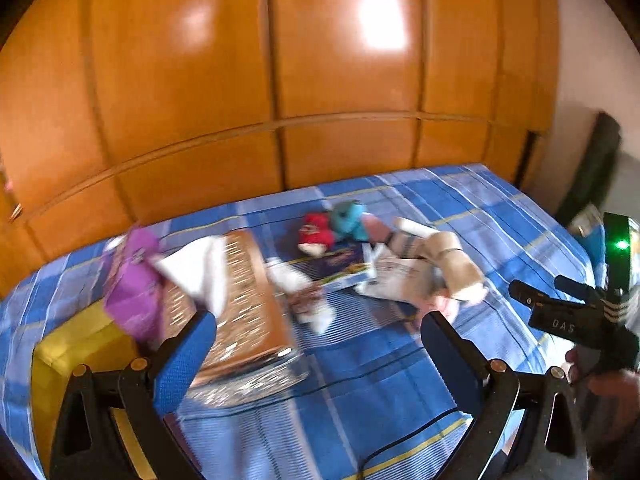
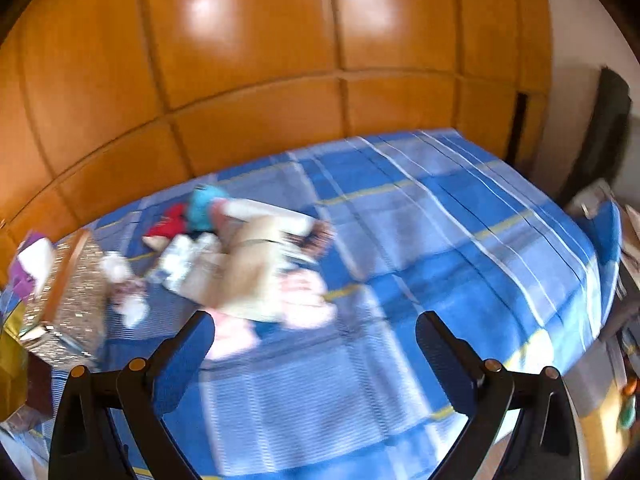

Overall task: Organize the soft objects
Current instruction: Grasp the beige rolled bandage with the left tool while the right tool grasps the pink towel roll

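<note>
A heap of soft things lies mid-bed: a red plush (image 1: 316,234), a teal plush (image 1: 349,218), rolled beige socks (image 1: 454,268), white socks (image 1: 298,280) and pink cloth (image 2: 304,300). The red plush (image 2: 170,224), teal plush (image 2: 204,206) and beige socks (image 2: 256,264) also show in the right wrist view. A glittery box (image 1: 244,312) holds purple (image 1: 134,284) and white cloth (image 1: 200,268). My left gripper (image 1: 318,344) is open above the blue cover, near the box. My right gripper (image 2: 316,340) is open just short of the pink cloth; its body (image 1: 576,320) appears at the left view's right edge.
The bed carries a blue checked cover (image 2: 440,240). An orange wooden wardrobe (image 1: 280,60) stands behind it. A yellow box (image 1: 68,356) lies left of the glittery box (image 2: 68,308). A dark booklet (image 1: 344,264) and papers lie in the heap. A hand (image 1: 608,384) holds the right gripper.
</note>
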`<state>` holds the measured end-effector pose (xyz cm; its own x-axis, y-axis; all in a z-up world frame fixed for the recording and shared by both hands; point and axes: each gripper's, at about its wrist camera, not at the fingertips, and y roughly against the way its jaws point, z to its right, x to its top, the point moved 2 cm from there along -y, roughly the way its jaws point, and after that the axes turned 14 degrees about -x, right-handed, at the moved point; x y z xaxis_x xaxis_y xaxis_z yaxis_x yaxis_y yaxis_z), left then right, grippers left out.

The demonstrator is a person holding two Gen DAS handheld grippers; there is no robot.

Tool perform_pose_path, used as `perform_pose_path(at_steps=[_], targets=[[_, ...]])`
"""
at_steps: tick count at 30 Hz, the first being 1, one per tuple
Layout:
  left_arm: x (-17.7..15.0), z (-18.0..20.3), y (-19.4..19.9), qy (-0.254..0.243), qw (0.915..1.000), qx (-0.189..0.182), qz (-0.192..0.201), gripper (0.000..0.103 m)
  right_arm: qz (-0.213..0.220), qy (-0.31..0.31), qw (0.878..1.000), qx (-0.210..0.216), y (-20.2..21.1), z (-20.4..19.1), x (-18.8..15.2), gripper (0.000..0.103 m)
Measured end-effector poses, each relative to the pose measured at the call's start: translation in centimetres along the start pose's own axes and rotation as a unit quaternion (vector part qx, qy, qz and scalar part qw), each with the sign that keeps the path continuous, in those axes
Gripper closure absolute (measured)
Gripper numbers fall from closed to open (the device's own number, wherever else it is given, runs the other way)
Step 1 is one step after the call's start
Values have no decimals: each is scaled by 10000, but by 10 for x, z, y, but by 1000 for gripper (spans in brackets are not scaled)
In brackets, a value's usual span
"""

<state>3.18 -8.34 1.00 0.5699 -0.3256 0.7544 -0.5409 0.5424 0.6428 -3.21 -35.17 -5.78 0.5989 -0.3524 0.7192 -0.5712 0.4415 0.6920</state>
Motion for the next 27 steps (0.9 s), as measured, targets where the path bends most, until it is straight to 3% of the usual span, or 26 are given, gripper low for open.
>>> perform_pose_path(at_steps=[5,8,12,17,22,25,27], targets=[[11,39,-49,-543,9970,-397,-390,6,-285,-384,9985,-276,-18,45,-10,1],[15,58,-80,-578,9932,-680,-743,17,-475,-586,9969,-225,-24,56,-11,1],[30,82,-112,-452,9880,-1132,-952,21,-492,-547,9970,-252,-28,60,-12,1],[48,100,-159,-346,9879,-1073,-1065,21,-521,-559,9966,-306,-34,63,-13,1],[52,96,-213,65,9824,-1097,-1510,26,-591,-537,9964,-284,-40,62,-16,1],[43,94,-234,179,9760,-1246,-1775,59,-675,-546,9958,-283,-45,62,-20,1],[39,88,-229,364,9761,-1402,-1618,60,-726,-548,9954,-295,-48,62,-21,1]])
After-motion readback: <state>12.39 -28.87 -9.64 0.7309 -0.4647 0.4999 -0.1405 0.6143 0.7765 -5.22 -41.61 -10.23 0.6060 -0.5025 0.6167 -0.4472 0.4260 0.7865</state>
